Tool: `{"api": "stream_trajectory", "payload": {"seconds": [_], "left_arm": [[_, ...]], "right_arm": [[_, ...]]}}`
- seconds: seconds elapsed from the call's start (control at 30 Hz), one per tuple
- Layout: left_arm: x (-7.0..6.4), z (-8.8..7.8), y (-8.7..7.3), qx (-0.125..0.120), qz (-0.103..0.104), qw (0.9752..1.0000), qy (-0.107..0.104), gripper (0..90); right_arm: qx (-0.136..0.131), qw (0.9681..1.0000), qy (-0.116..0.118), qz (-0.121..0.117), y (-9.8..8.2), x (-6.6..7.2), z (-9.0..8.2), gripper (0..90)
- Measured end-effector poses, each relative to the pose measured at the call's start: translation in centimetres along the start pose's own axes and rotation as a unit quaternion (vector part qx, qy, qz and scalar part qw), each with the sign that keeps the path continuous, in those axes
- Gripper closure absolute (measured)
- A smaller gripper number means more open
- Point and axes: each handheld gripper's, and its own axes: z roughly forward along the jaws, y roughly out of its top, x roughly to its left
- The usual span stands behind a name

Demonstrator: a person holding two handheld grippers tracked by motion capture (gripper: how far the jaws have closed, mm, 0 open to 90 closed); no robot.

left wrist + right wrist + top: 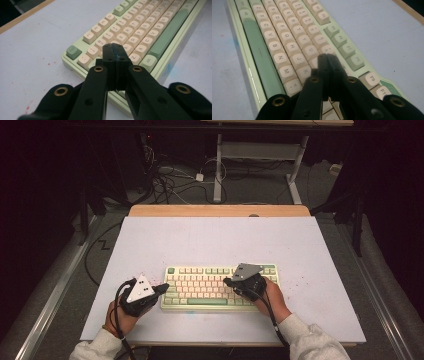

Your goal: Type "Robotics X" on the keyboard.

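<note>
A pale green mechanical keyboard with cream keycaps and a long sage-green space bar (220, 281) lies flat on the white tabletop (215, 237), near the person's edge and roughly centred between the two hands. The left gripper (164, 287) — black, with a grey three-cornered plate on top — sits at the keyboard's left end, its jaws pressed fully together with nothing between them; in the left gripper view the closed tip (114, 51) hangs over the keys at that end, beside the green corner key (73, 52) and the first cream keys of the rows, though I cannot tell whether it actually touches a keycap. The right gripper (227, 281), also black and plate-topped, is over the right half of the keyboard, angled towards its middle. Its jaws are likewise clamped together and hold nothing; in the right gripper view the tip (326, 59) stands over the cream keys just to one side of the block of green function keys (344, 47), and again contact is hard to judge. Both forearms in light grey sleeves (312, 340) come in from the near edge, a cable trailing from each gripper. Small reddish specks (300, 282) dot the tabletop around the keyboard — a strip of bare wood (220, 210) shows along the far edge.
</note>
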Motion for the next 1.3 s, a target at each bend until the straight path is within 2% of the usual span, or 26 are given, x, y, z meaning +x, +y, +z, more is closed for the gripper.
{"api": "stream_trajectory", "payload": {"seconds": [0.13, 0.5, 1.3], "left_arm": [[0.0, 0.0, 0.0, -0.001, 0.0, 1.0, 0.0, 87.8], [0.1, 0.2, -0.1, 0.002, 0.004, 1.0, -0.004, 87.8], [0.0, 0.2, 0.0, 0.004, 0.007, 1.0, -0.006, 87.8]], "right_arm": [[0.008, 0.9999, 0.001, -0.009, 0.0, 0.0, 0.5, 90.0], [0.028, 0.9995, -0.008, -0.013, 0.1, -0.1, 1.4, 90.0], [0.027, 0.9995, -0.008, -0.012, 0.1, -0.1, 1.4, 90.0]]}}
